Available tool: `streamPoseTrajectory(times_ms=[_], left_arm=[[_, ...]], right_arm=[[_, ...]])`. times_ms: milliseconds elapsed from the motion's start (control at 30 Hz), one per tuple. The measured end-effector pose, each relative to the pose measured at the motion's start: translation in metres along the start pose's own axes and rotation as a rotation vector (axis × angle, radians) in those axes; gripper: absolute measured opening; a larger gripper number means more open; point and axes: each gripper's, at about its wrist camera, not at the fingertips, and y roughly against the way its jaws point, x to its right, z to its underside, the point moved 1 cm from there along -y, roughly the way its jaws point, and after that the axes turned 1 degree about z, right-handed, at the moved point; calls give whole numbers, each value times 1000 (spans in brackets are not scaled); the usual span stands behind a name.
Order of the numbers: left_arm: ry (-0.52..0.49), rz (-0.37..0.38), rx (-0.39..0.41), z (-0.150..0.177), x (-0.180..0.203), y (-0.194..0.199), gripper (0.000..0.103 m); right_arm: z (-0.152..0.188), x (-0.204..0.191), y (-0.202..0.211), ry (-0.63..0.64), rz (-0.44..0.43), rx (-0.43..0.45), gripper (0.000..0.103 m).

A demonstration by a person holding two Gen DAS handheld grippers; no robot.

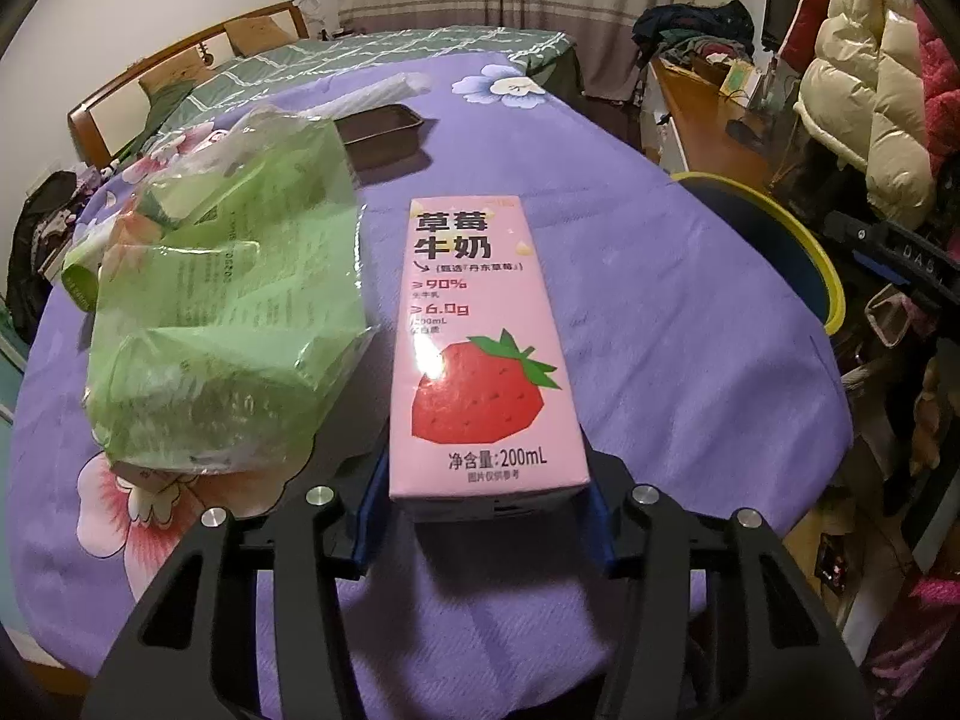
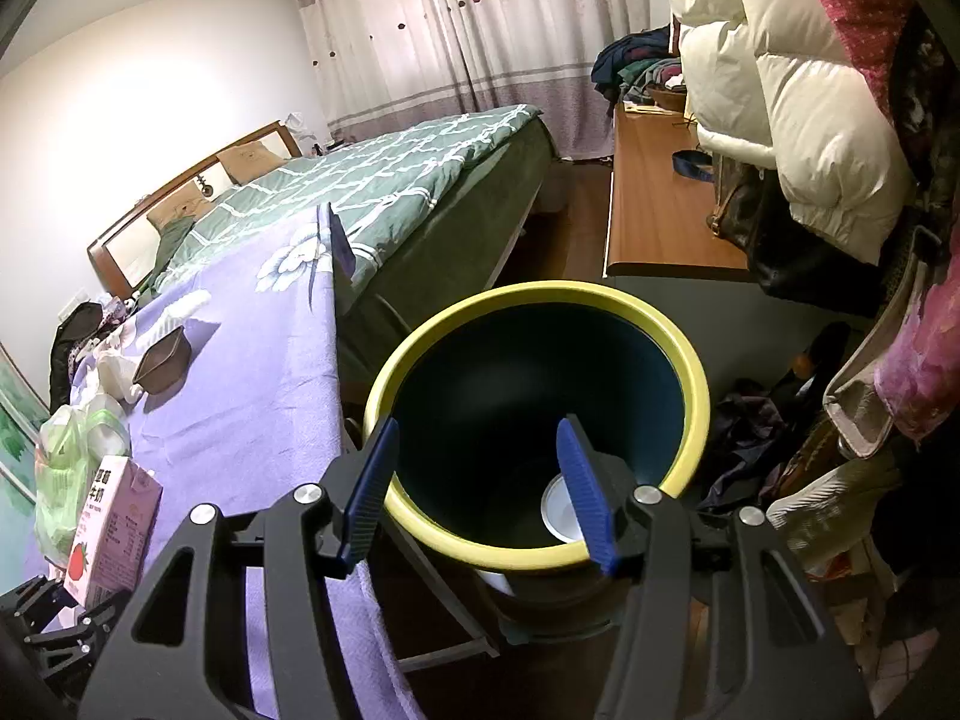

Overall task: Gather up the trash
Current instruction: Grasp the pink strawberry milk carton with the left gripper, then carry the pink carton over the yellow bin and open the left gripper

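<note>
On the left of the purple flowered tablecloth (image 1: 660, 300) lies a crumpled green plastic bag (image 1: 222, 312) with packaging inside, just beside the pink strawberry milk carton (image 1: 480, 348). The carton lies flat, and the left gripper (image 1: 487, 510) pinches its near end between the blue pads, one pressed to each side. Farther off on the cloth sit a dark rectangular tray (image 1: 384, 135) and a white rolled object (image 1: 384, 90). To the right, past the table edge, stands the yellow-rimmed bin (image 2: 540, 420), dark inside, with a white round lid or cup (image 2: 561, 507) at its bottom. The right gripper (image 2: 477, 492) hovers over the near rim of the bin, its fingers spread and holding nothing. In the right wrist view the carton (image 2: 114, 531) shows at the far left, by the bag (image 2: 66, 462). A green quilted bed (image 2: 390, 192) lies beyond the table.
</note>
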Motion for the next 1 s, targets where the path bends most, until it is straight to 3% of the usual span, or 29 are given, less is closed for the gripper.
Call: streamPoseTrajectory(times_ms=[500,1000], left_arm=[[-114,99,65,-28,47,23,51],[-305,208,51,-95,164,-19,51]], right_arm=[[-2,19,8,-30,23,35,53],[8,81,32,-108,135,78,54]])
